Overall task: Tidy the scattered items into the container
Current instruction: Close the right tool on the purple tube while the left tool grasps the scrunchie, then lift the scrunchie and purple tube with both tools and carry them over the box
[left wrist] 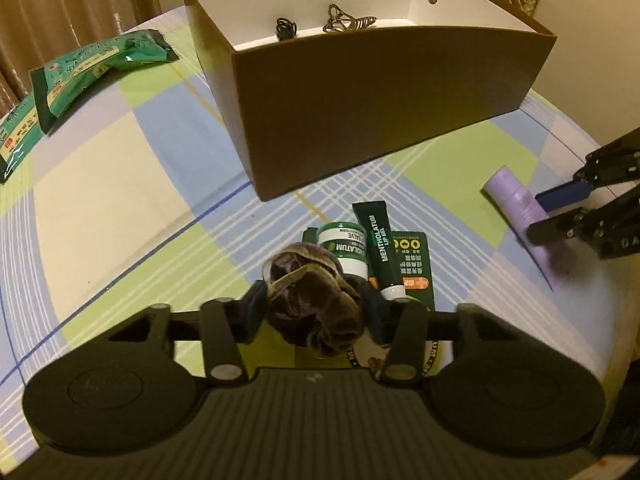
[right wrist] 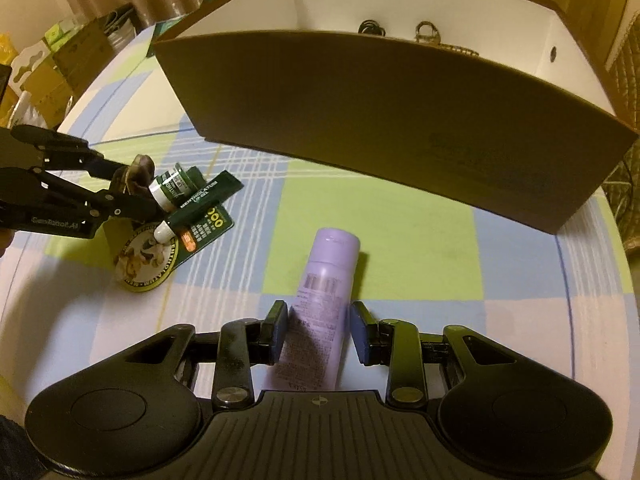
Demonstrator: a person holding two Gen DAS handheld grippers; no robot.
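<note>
My left gripper [left wrist: 316, 304] is shut on a dark purple velvet scrunchie [left wrist: 316, 292], held just above a green Mentholatum jar [left wrist: 346, 250], a lip gel tube [left wrist: 380, 246] and their green card [left wrist: 412, 264]. My right gripper [right wrist: 319, 332] is open, its jaws on either side of a lilac bottle [right wrist: 324, 284] that lies on the checked cloth. The bottle [left wrist: 520, 208] and right gripper [left wrist: 560, 212] also show in the left wrist view. The brown box [left wrist: 380, 112] with a white inside stands beyond and holds some dark hair ties [left wrist: 340, 20].
Two green packets [left wrist: 92, 68] lie on the cloth at the far left. The box front wall [right wrist: 400, 120] stands close ahead of the right gripper. A round Mentholatum tin [right wrist: 146, 260] lies under the left gripper [right wrist: 128, 192]. Cardboard boxes [right wrist: 60, 60] sit beyond the table.
</note>
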